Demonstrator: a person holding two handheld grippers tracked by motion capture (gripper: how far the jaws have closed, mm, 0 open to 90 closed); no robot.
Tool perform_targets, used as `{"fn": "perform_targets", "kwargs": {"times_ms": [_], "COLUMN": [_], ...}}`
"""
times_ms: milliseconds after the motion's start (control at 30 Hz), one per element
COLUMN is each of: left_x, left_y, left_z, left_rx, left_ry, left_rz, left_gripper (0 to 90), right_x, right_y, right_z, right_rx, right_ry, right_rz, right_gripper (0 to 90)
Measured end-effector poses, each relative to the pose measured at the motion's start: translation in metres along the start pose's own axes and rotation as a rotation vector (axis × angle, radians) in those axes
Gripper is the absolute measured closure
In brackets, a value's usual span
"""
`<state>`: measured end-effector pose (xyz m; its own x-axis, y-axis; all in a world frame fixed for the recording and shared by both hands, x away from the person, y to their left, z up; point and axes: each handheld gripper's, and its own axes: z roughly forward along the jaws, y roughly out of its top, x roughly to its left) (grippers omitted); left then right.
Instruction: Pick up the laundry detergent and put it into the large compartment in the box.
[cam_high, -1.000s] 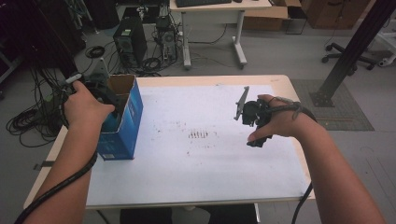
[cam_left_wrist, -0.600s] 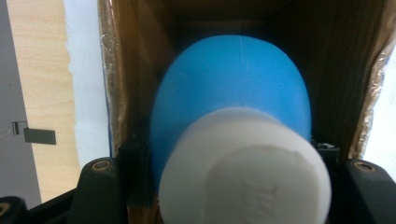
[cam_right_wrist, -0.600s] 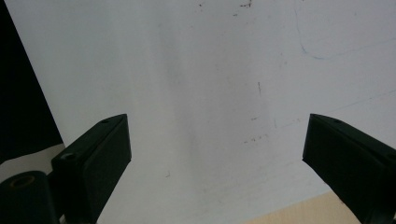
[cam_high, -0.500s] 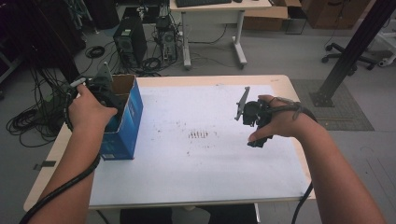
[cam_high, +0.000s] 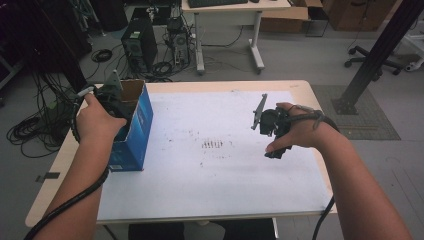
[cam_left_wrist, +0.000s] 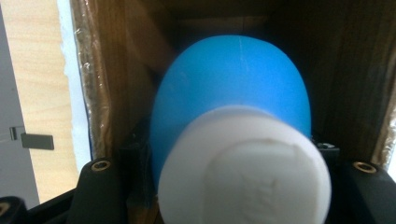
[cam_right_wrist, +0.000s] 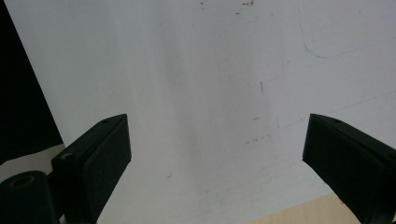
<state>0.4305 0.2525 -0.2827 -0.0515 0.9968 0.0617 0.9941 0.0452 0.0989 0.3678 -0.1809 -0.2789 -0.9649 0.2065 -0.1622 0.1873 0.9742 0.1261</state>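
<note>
A blue rounded object (cam_left_wrist: 233, 84) with a white cap (cam_left_wrist: 243, 172) sits between the jaws of my left gripper (cam_left_wrist: 233, 191), which is shut on it. It hangs inside a cardboard box with brown inner walls (cam_left_wrist: 116, 70). In the high view that box (cam_high: 135, 125) is blue outside and stands at the table's left edge, with my left gripper (cam_high: 112, 97) at its open top under the hand. My right gripper (cam_high: 272, 125) hovers over the right part of the white sheet (cam_high: 210, 170). Its jaws stand wide open (cam_right_wrist: 217, 140) with nothing between them.
The white sheet covers most of the wooden table (cam_high: 55, 170) and bears faint marks near its middle (cam_high: 212, 145). Beyond the far edge stand computer towers (cam_high: 137, 42), cables and a desk. A black post (cam_high: 372, 55) rises at the right.
The left hand has barely shifted at the box's opening. The right hand and its gripper have kept still.
</note>
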Motion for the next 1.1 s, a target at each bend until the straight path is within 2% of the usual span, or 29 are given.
{"fn": "perform_targets", "kwargs": {"times_ms": [567, 733, 1100], "left_x": [0.003, 0.0035, 0.0011], "left_y": [-0.0014, -0.0016, -0.0037], "left_z": [0.0004, 0.0006, -0.004], "left_rx": [-0.007, 0.005, 0.006], "left_ry": [-0.008, -0.015, -0.002], "left_rz": [-0.011, -0.019, -0.013], "left_gripper": [36.6, 33.3, 30.4], "right_x": [-0.0001, 0.0001, 0.0004], "right_y": [0.0007, 0.0008, 0.0001], "right_z": [0.0, 0.0004, 0.0004], "right_rx": [0.005, 0.002, -0.003], "right_ry": [0.001, 0.002, 0.002], "right_rz": [0.0, -0.001, -0.004], "right_gripper": [7.7, 7.7, 7.6]}}
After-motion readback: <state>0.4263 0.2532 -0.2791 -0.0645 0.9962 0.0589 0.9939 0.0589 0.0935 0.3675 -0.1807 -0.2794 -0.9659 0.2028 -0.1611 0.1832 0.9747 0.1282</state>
